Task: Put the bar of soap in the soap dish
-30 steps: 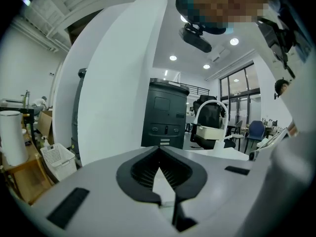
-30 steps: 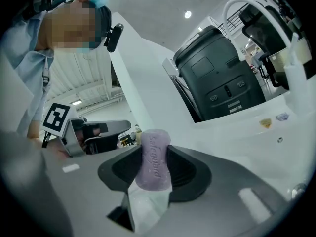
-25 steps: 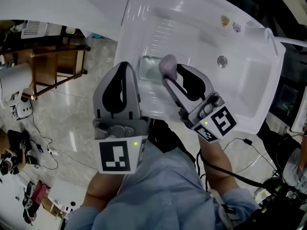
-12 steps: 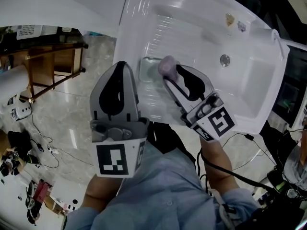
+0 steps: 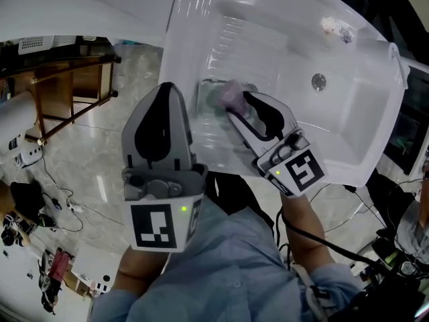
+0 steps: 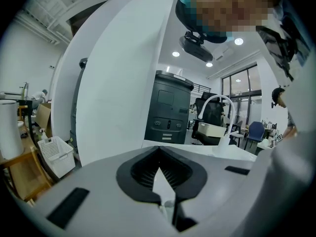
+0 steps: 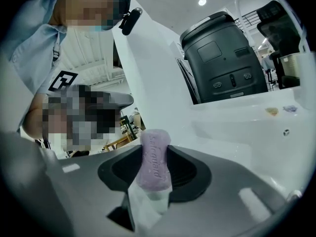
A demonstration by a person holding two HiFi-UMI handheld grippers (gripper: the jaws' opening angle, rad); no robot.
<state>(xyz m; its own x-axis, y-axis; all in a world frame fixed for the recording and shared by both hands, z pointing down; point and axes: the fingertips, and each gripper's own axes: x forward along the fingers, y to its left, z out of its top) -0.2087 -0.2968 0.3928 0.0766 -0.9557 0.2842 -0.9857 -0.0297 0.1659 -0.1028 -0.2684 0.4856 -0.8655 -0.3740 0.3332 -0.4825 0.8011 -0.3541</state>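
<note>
A purple bar of soap point(image 5: 231, 94) is clamped upright between the jaws of my right gripper point(image 5: 236, 106). It hangs right at the clear soap dish point(image 5: 206, 96), which sits on the near-left ledge of the white sink point(image 5: 281, 19); whether the soap touches the dish I cannot tell. In the right gripper view the soap point(image 7: 155, 157) stands on end in my right gripper point(image 7: 154, 174). My left gripper point(image 5: 167, 89) is held to the left of the dish, over the sink's edge, with nothing in it. Its jaws meet in the left gripper view point(image 6: 159, 157).
The sink's basin has a drain point(image 5: 319, 81), and small items point(image 5: 333, 27) lie on its far rim. A wooden stand point(image 5: 74, 86) and cables point(image 5: 60, 206) are on the marble floor to the left. A white faucet point(image 6: 217, 105) rises at the sink.
My right gripper has brought the soap slightly down and left, so it now overlaps the soap dish. The left gripper has stayed about where it was.
</note>
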